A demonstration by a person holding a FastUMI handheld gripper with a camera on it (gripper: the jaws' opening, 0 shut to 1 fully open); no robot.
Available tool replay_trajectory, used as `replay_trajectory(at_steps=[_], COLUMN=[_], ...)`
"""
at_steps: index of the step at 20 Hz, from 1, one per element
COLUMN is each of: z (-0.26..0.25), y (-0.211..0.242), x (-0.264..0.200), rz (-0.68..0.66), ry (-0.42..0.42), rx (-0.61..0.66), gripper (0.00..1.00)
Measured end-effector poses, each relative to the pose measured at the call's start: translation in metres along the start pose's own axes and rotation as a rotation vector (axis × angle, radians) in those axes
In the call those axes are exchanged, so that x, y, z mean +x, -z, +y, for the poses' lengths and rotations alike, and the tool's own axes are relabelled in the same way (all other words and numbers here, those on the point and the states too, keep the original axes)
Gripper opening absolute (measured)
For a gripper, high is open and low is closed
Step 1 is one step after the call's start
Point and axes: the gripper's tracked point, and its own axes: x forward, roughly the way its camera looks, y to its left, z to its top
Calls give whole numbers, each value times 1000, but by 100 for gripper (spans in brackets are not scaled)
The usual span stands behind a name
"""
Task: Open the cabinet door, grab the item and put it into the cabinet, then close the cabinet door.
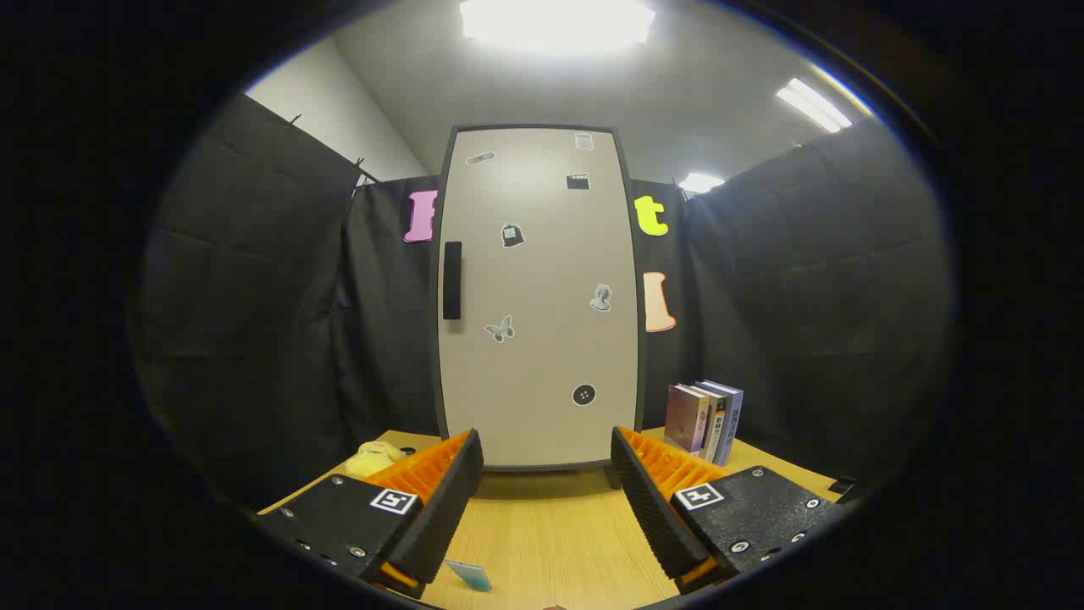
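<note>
Cabinet: a tall beige cabinet with a dark grey frame and rounded corners (538, 296) stands upright at the centre of the frame, on the far part of the table, straight ahead of the fingers.
Door: the flat beige door panel is closed, flush within the dark frame.
Handle: a black vertical bar handle (452, 280) sits on the left edge of the door, at mid height.
Door stickers: small grey and black stickers are scattered over the panel, among them a butterfly (500, 329) at lower left and a round black button shape (583, 394) at lower right.
Item: a soft yellow plush toy (373, 459) lies on the table at lower left of the frame, left of the cabinet base and just beyond the left finger, partly hidden by it.
Gripper: the two-finger gripper (546, 474) is at the bottom of the frame, pointing at the lower part of the door.
Fingers: spread wide apart, with nothing between them; bare tabletop and the cabinet base show in the gap.
Table: a light wooden tabletop (550, 534) carries the cabinet and runs under the fingers.
Books: a short row of upright books (705, 419) stands on the table at lower right, just beside the cabinet.
Small object: a light blue flat piece (470, 574) lies on the table at the bottom, near the left finger; its nature cannot be told.
</note>
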Motion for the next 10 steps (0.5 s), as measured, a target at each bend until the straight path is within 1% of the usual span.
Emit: replay_trajectory(at_steps=[10], z=[-5], y=[1], x=[-3], rz=[3], ry=[-7], rx=[10], gripper=[94])
